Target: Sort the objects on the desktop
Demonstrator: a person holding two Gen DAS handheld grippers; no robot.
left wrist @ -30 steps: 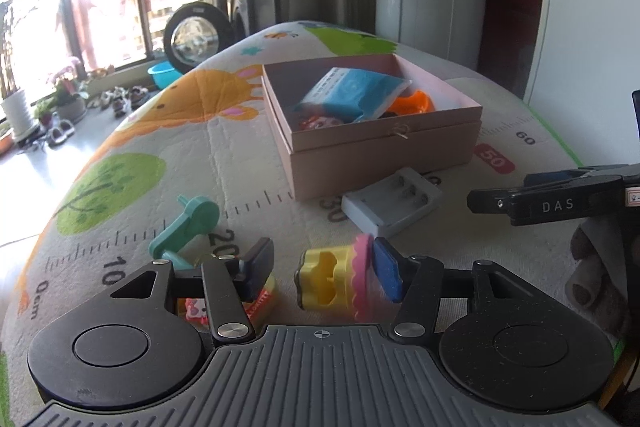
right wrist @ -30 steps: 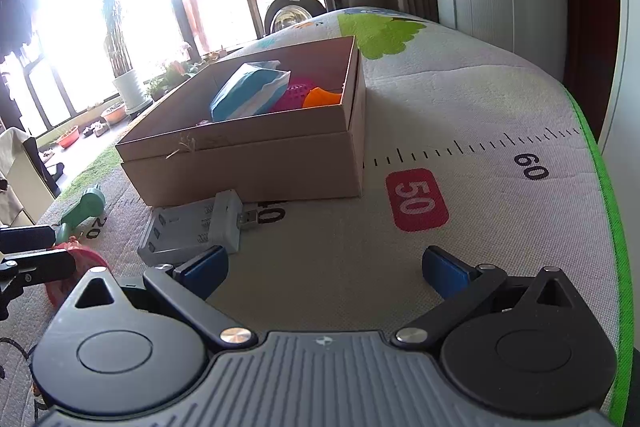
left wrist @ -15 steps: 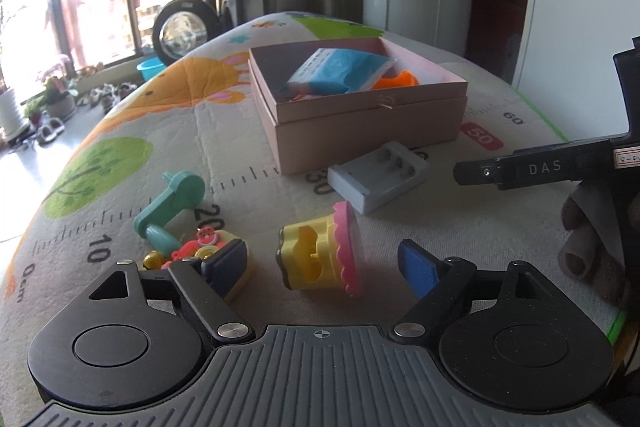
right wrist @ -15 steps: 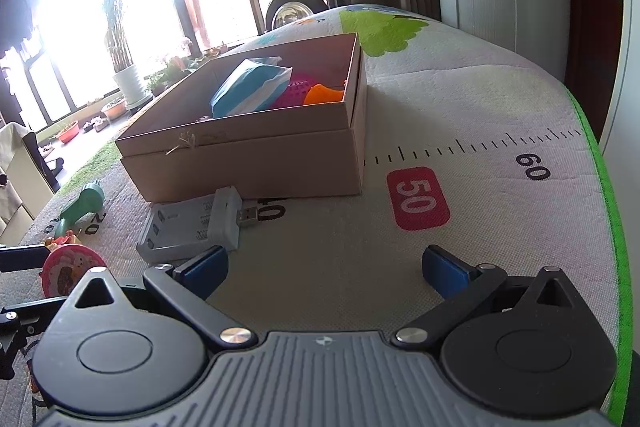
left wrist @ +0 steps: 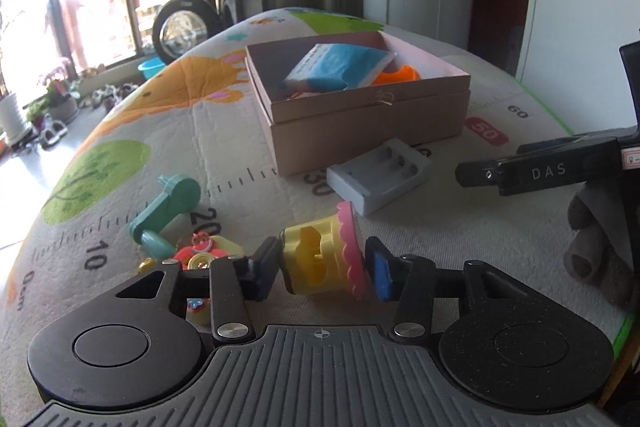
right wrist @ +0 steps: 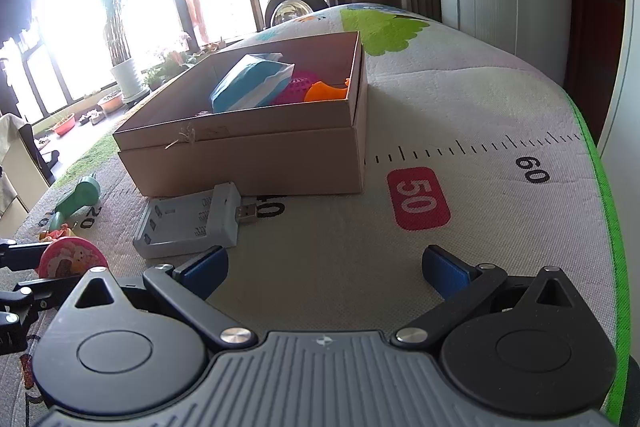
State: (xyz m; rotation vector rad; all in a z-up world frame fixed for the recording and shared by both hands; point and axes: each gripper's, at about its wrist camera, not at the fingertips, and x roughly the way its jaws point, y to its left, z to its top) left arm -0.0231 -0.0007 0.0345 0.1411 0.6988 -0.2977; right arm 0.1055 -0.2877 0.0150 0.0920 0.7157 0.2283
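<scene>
Left wrist view: your left gripper [left wrist: 322,269] is clamping the yellow-and-pink toy [left wrist: 322,259] between both pads; the pink box [left wrist: 360,115] is lying ahead.

Right wrist view: your right gripper [right wrist: 326,267] is hanging spread wide, holding nothing, the grey charger [right wrist: 190,223] sitting just ahead-left.

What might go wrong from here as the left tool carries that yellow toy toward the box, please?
The left tool pinches the yellow and pink toy by its ends, so it might twist loose. The grey charger lies right before the box and could be clipped. The blue packet already crowds the box.
</scene>
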